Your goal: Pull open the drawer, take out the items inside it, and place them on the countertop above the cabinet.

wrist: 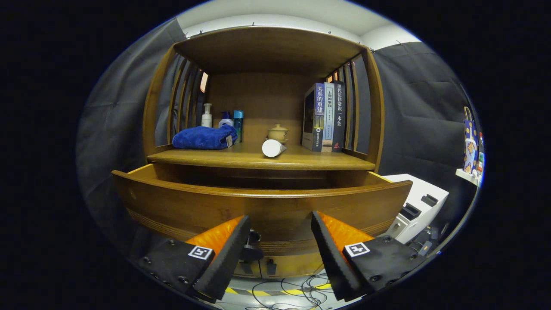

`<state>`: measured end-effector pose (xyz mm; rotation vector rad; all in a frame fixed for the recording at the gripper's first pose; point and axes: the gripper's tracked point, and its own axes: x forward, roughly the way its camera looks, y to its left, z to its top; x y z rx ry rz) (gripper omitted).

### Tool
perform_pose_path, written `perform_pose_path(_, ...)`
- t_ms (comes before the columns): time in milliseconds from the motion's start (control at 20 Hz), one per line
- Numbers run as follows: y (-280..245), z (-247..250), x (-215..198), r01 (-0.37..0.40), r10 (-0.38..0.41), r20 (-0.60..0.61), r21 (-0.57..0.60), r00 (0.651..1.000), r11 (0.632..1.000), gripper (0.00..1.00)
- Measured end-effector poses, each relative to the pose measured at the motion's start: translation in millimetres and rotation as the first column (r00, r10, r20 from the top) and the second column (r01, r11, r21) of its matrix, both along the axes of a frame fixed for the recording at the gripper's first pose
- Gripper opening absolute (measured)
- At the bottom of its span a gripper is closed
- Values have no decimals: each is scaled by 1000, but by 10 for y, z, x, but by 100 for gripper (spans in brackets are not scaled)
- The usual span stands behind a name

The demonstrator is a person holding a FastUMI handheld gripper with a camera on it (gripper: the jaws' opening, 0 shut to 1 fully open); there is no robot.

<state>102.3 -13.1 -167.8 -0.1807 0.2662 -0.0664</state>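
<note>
Countertop (301, 161): three books (325, 117); claw (280, 224) agape.

Book spines (328, 116): 关系的重建, 法律常识一本全; square markers on hand-held gripper (280, 224)

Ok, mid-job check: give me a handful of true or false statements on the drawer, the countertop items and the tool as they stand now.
1. The drawer is pulled open. True.
2. The tool is shut on the drawer front. False: its fingers are apart, holding nothing, just before the front panel.
3. A blue towel lies on the countertop. True.
4. The white cylinder stands upright. False: it lies on its side, in front of the small lidded pot.
5. The books lie stacked flat. False: they stand upright by the cabinet's right side.
</note>
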Motion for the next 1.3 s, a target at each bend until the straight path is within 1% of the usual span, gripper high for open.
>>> perform_pose_path(200,0,-12,238,-7,7,-5,-16,1000,1000,96)
perform_pose_path(550,17,-49,635,-3,3,6,2,1000,1000,96)
perform_pose_path(1050,20,-76,929,-5,6,-9,33,1000,999,96)
perform_pose_path(1300,48,-97,954,-22,23,-12,47,1000,999,96)
